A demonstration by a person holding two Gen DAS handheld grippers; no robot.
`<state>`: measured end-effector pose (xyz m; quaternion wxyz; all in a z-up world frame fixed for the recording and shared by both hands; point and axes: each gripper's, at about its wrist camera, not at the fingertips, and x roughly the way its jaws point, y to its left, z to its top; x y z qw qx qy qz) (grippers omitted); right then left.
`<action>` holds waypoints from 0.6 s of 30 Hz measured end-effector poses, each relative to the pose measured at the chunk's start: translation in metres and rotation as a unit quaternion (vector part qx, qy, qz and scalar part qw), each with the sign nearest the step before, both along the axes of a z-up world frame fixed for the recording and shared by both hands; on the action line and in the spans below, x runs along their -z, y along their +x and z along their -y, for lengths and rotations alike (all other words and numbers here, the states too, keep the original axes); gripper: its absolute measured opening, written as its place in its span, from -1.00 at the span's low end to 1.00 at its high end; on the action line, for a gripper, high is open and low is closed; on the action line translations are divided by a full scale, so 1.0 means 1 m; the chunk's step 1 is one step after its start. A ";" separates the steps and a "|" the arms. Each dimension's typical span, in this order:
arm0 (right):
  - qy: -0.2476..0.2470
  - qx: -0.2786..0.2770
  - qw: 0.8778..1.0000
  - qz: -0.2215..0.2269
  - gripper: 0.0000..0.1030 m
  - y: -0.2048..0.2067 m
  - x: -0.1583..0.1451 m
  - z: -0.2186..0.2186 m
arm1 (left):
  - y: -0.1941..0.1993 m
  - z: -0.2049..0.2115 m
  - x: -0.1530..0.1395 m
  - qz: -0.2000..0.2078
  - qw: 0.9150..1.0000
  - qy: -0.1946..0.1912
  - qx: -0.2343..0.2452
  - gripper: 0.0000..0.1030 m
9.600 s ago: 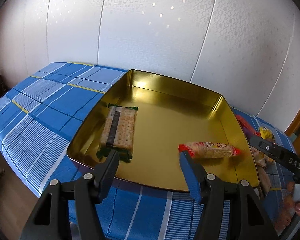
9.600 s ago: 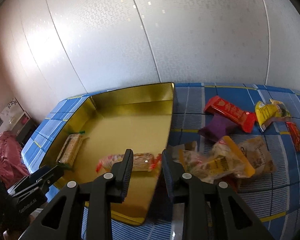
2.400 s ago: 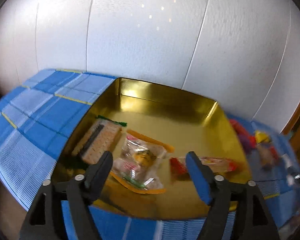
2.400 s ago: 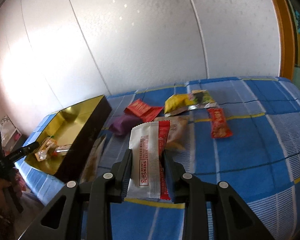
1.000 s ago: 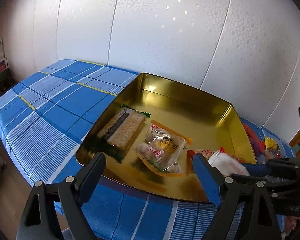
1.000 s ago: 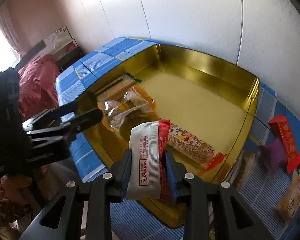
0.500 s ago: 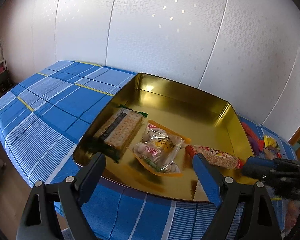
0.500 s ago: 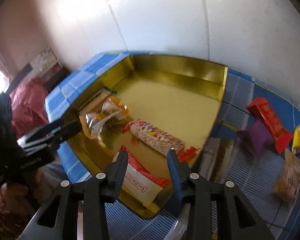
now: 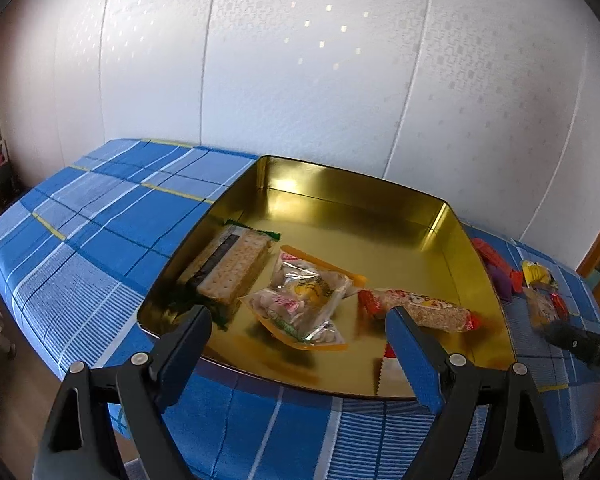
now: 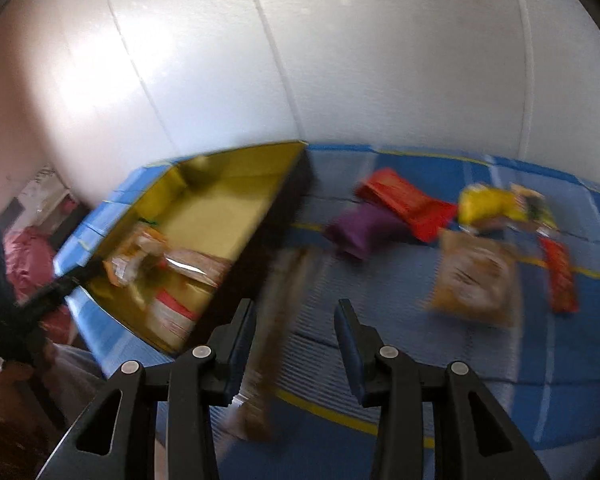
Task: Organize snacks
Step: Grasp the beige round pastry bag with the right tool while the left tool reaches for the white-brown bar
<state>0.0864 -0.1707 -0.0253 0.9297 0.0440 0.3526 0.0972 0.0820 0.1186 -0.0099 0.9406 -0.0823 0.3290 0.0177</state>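
Right hand-held gripper (image 10: 296,344) gapes over blurred, seemingly brown snack packet (image 10: 278,320).

White-and-red packet (image 9: 390,364): released from the right gripper (image 10: 296,330), now lying in the near right corner of the gold tin (image 9: 448,216), beside the red-ended bar (image 9: 418,306). Right gripper: jaws parted and empty, swung away from the tin toward the loose snacks on the blue cloth (image 10: 480,360), apparently over a brownish packet (image 10: 276,320), though blur obscures it.

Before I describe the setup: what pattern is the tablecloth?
Blue plaid tablecloth with white and yellow lines, clearest in the left wrist view.
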 end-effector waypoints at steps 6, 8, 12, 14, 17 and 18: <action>-0.045 0.036 0.998 -0.004 -0.20 -0.022 0.018 0.033 | -0.004 0.018 0.000 0.008 0.999 0.026 0.024 0.73; -0.047 0.049 0.998 -0.006 -0.20 -0.027 0.023 0.044 | -0.007 0.023 -0.001 0.014 0.999 0.035 0.032 0.73; -0.024 0.088 0.996 -0.010 -0.20 -0.031 0.033 0.065 | -0.014 0.034 -0.001 0.025 0.998 0.043 0.049 0.73; -0.020 0.103 0.994 -0.010 -0.20 -0.028 0.030 0.073 | -0.018 0.039 0.000 0.026 0.997 0.045 0.056 0.73; -0.016 0.141 0.990 0.005 0.06 -0.024 0.016 0.083 | -0.024 0.048 0.002 0.029 0.996 0.055 0.067 0.73; -0.015 0.158 0.987 0.014 0.18 -0.020 0.009 0.089 | -0.026 0.051 0.002 0.032 0.995 0.058 0.072 0.73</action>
